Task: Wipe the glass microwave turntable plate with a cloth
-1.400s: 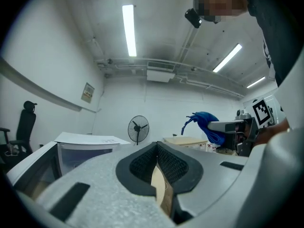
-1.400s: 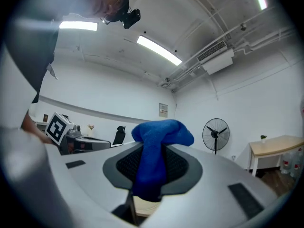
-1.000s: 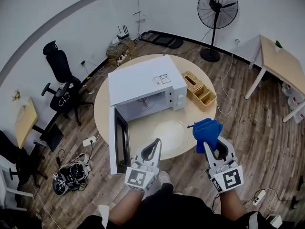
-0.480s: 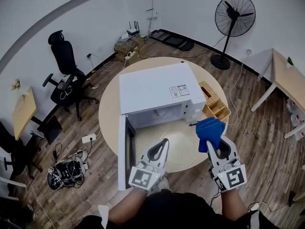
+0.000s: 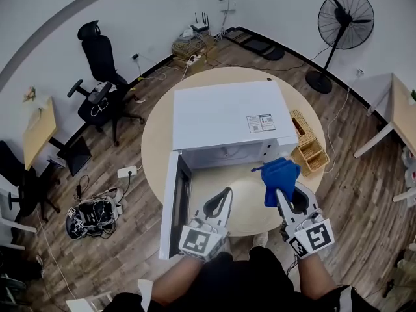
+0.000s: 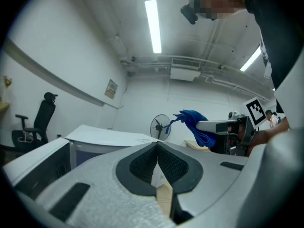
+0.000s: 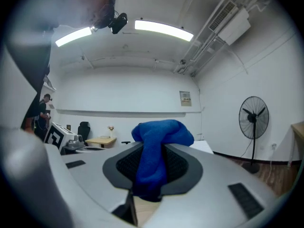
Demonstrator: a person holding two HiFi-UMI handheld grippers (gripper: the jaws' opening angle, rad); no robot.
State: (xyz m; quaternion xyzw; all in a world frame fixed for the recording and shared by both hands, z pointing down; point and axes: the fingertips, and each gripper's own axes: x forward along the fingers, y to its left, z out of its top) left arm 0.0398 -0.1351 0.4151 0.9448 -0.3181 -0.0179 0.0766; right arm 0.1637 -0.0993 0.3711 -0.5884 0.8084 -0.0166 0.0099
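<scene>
Blue cloth (image 5: pixel 279 176) is pinched in the right gripper's (image 5: pixel 281 194) jaws, by the right side of the glass turntable plate (image 5: pixel 249 199). The plate lies on the round table (image 5: pixel 155 145) before the microwave (image 5: pixel 224 119) (door open). The left gripper (image 5: pixel 225 194) has its jaws together, empty

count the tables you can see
3: the round table under the microwave, a small table at far left, and a light table cut off at the right edge. Others may be hidden.
</scene>
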